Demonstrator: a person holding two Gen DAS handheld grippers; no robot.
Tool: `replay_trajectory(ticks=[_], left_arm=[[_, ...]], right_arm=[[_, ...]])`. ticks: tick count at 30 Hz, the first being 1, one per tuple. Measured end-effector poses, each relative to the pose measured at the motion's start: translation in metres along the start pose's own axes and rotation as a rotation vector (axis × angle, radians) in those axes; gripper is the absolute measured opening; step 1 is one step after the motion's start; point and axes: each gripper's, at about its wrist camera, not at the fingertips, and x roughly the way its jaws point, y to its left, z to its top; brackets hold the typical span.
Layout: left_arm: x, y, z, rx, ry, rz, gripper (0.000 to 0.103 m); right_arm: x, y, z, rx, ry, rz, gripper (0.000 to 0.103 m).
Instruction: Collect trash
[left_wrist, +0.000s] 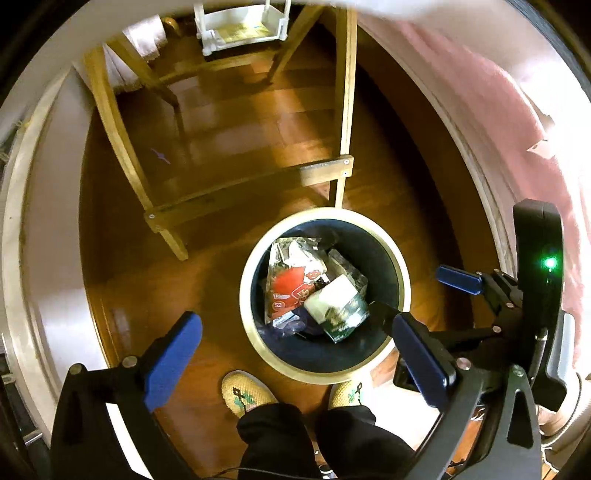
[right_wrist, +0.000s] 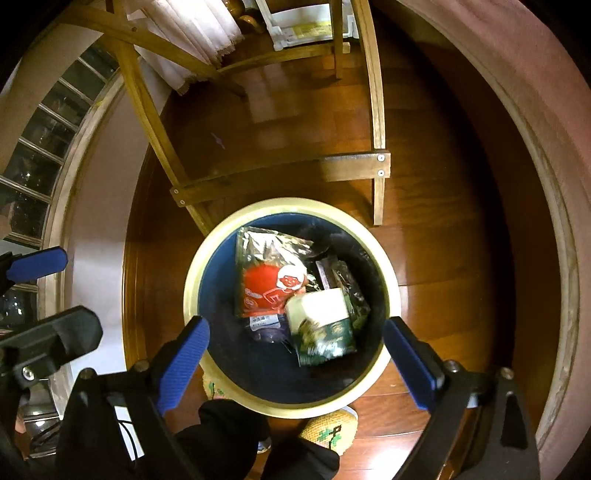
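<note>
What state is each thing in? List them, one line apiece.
Left gripper: open, empty, above the floor beside the bin.
Right gripper: open, empty, over the bin.
Trash bin: upright, no lid, partly filled.
Red snack bag: inside the bin, crumpled.
Green and white carton: inside the bin, lying on top, blurred.
Wooden chair: standing behind the bin.

Blurred print on the green-and-white carton, unreadable. Dark wrapper half buried behind it in the bin, type unclear. Slippers cut off by black trouser legs. White shelf unit clipped at the top edge.
</note>
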Motion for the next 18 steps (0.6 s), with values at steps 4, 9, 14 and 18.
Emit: replay_trajectory(ticks=[4, 9, 14, 18], left_arm=[[-0.020, 0.000, 0.000, -0.018, -0.012, 0.014, 0.102], [-0.052, -0.005, 0.003, -0.052, -0.038, 0.023, 0.102], [-0.099, -0.009, 0.004, -0.083, -0.061, 0.012, 0.102], [-0.144, -0.014, 0.005, -0.102, -0.094, 0.014, 0.102]], right_arm=[[-0.021, 0.004, 0.004, -0.007, 0.004, 0.009, 0.096], [-0.058, 0.005, 0.007, -0.002, -0.004, 0.023, 0.096], [-0.103, 0.009, 0.012, 0.007, -0.001, 0.019, 0.096], [-0.147, 0.018, 0.016, -0.001, -0.016, 0.015, 0.096]])
